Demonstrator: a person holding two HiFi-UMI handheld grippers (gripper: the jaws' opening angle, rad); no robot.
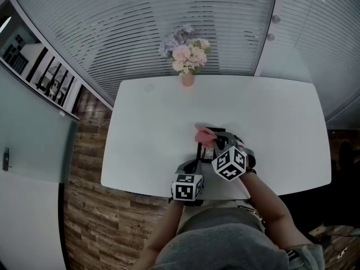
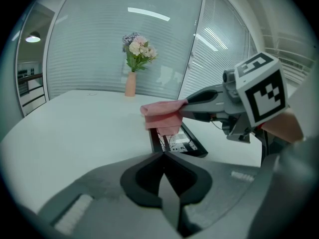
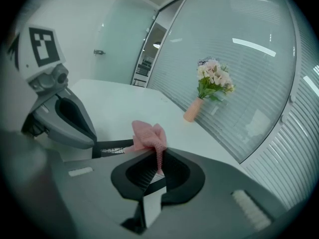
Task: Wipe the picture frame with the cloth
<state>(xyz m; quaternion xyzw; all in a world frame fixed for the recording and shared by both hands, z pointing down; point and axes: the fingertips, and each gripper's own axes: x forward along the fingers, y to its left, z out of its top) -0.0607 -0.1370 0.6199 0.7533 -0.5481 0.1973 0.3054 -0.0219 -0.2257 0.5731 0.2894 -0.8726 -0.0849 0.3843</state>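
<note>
A black picture frame [image 2: 183, 143] lies low over the white table [image 1: 146, 122], tilted, with its near edge in my left gripper [image 2: 162, 154], which is shut on it. The right gripper view shows the frame [image 3: 112, 147] as a dark strip running from the left gripper's tip to the cloth. My right gripper [image 3: 158, 157] is shut on a pink cloth [image 3: 147, 136], which is bunched up and rests on the frame's far end. From the head view, both grippers sit at the table's near edge with the cloth [image 1: 205, 134] just beyond them.
A peach vase of pink and purple flowers [image 1: 187, 66] stands at the table's far edge, well away from the grippers. Ribbed glass walls curve behind it. Wooden floor shows to the left of the table.
</note>
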